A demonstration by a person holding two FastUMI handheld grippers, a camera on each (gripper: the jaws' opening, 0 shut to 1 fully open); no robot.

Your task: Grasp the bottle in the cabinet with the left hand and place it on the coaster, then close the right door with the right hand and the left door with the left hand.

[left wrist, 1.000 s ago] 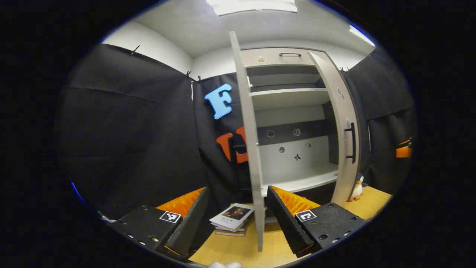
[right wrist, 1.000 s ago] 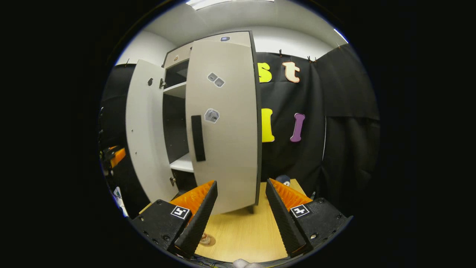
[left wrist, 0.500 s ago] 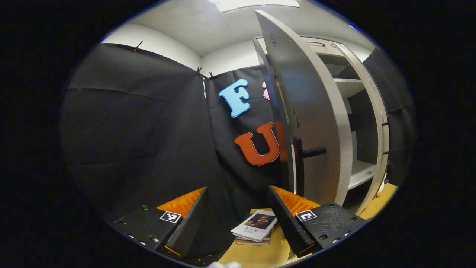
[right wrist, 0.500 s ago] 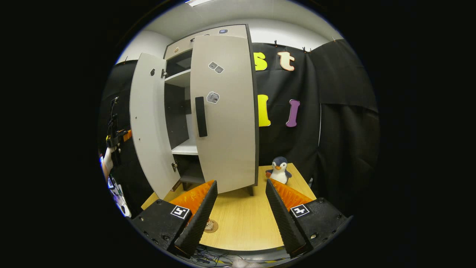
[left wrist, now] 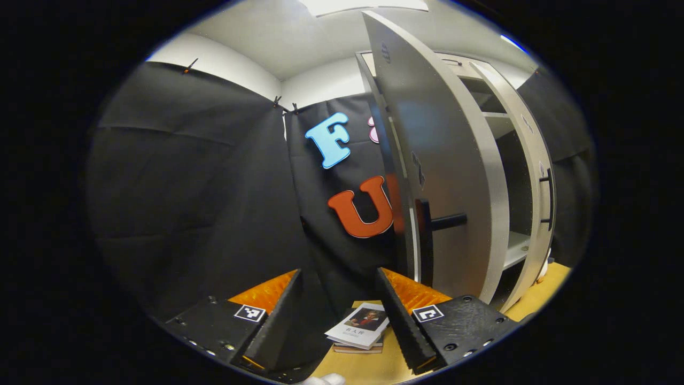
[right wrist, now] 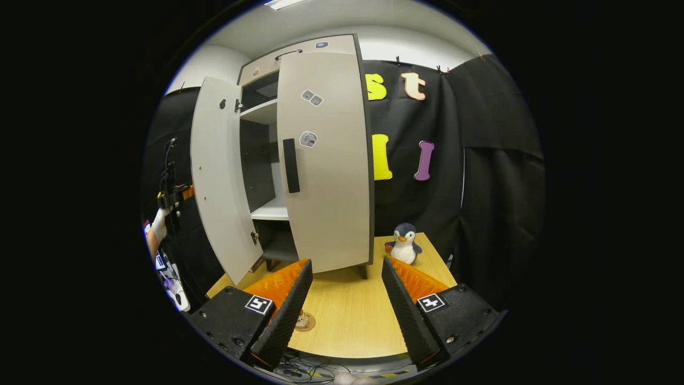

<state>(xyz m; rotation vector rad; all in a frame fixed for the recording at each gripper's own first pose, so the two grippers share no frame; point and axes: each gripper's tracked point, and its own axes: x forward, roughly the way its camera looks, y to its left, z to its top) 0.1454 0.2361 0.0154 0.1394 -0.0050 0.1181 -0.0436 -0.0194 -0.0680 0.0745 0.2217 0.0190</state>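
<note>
**Bottle mostly hidden behind a finger; both cabinet doors standing ajar**

Bottle (right wrist: 305,321) is peeking out on its coaster (right wrist: 309,325) in the right gripper view, mostly hidden behind the inner edge of that gripper's left-hand finger, so only its base is making itself out. The right gripper (right wrist: 347,310) is hovering over the wooden table (right wrist: 347,321) with its fingers spread apart and holding nothing. Ahead of it the right door (right wrist: 326,160) is hanging nearly closed, while the left door (right wrist: 222,176) is swinging out wide, covering most of the cabinet interior. A plush penguin (right wrist: 404,243) is sitting just beyond the right-hand finger.

In the left gripper view, the left gripper (left wrist: 337,315) is also gaping wide and empty, with the left door's outer face (left wrist: 449,160) rising ahead and to the right, its handle (left wrist: 446,220) jutting out. A stack of books (left wrist: 359,332) is lying between the fingers, partly cut off.

Compared with half a second ago, the left gripper's fingers are sitting slightly closer together and the door is looming a little nearer; the right gripper is pulling back slightly.
</note>
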